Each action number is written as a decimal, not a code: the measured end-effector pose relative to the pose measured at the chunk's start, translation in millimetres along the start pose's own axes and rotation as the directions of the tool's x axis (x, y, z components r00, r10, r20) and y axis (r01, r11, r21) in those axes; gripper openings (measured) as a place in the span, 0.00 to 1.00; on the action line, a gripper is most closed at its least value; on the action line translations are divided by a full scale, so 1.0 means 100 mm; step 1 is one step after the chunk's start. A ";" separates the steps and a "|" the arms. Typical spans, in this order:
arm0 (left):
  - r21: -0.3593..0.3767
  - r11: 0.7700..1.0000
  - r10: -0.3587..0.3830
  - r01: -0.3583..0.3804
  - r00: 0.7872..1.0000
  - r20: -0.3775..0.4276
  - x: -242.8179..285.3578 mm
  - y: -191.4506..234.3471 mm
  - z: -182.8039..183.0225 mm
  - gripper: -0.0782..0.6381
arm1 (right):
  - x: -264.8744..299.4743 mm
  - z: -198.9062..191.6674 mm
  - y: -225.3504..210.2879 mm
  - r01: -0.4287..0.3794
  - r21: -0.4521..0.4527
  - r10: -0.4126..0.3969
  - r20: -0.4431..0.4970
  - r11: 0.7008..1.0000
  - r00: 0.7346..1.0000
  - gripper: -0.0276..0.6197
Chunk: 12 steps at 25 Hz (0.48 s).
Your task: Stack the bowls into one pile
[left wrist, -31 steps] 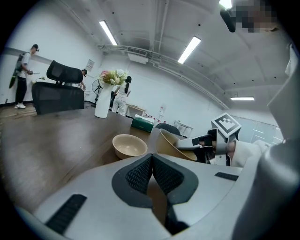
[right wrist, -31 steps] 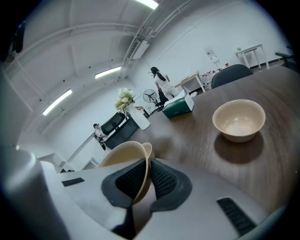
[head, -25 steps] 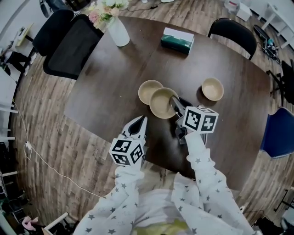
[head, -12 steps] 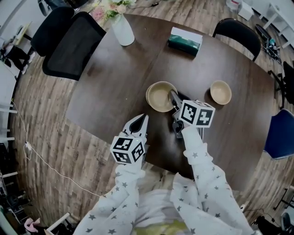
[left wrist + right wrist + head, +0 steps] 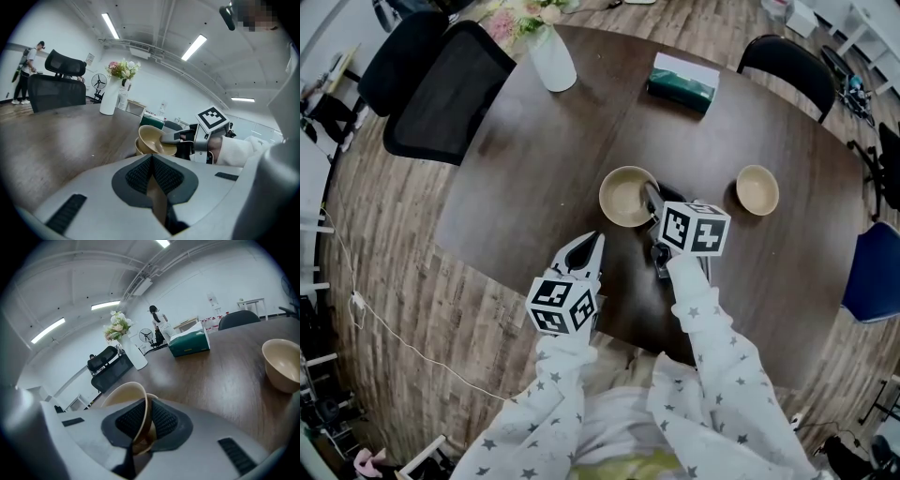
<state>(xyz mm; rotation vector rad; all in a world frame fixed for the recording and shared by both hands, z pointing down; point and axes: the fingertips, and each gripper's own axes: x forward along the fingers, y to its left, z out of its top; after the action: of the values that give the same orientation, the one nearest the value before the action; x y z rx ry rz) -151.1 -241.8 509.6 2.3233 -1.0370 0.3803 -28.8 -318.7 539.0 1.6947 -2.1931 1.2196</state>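
The left gripper [image 5: 587, 248] hangs by the table [image 5: 534, 159] edge, jaws pressed together on nothing; the right gripper [image 5: 652, 201] pinches the rim of a tan bowl [image 5: 626, 195] that sits tilted inside a second bowl [image 5: 138, 146]; the third bowl [image 5: 757, 189] stands well apart at the right. The first nesting looks nearly complete; the next move calls for letting the rim go once the bowl lies flat, then fetching the lone one.

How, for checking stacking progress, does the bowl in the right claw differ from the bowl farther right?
The gripped bowl has its rim pinched by the right claw; the lone bowl is untouched. The gripped bowl tilts inside another bowl; the lone bowl stands upright alone. Both are tan.
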 end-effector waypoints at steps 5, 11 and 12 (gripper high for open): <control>-0.006 1.000 -0.009 0.008 1.000 -0.006 0.01 0.05 -0.03 0.15 | 0.05 0.00 0.03 0.018 -0.048 -0.018 -0.005 0.999 1.000 0.11; -0.003 1.000 -0.029 0.028 1.000 -0.010 0.02 0.08 -0.02 0.15 | 0.05 0.01 0.08 0.042 -0.103 -0.042 -0.001 0.994 0.999 0.11; -0.002 0.999 -0.032 0.032 0.999 -0.011 0.02 0.08 -0.02 0.15 | 0.04 0.01 0.09 0.042 -0.112 -0.042 0.001 0.993 0.999 0.11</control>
<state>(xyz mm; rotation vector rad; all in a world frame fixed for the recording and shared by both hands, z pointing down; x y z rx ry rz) -155.6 -245.7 515.2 2.3307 -0.9927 0.3791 -37.5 -322.5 535.8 1.6864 -2.1690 1.0658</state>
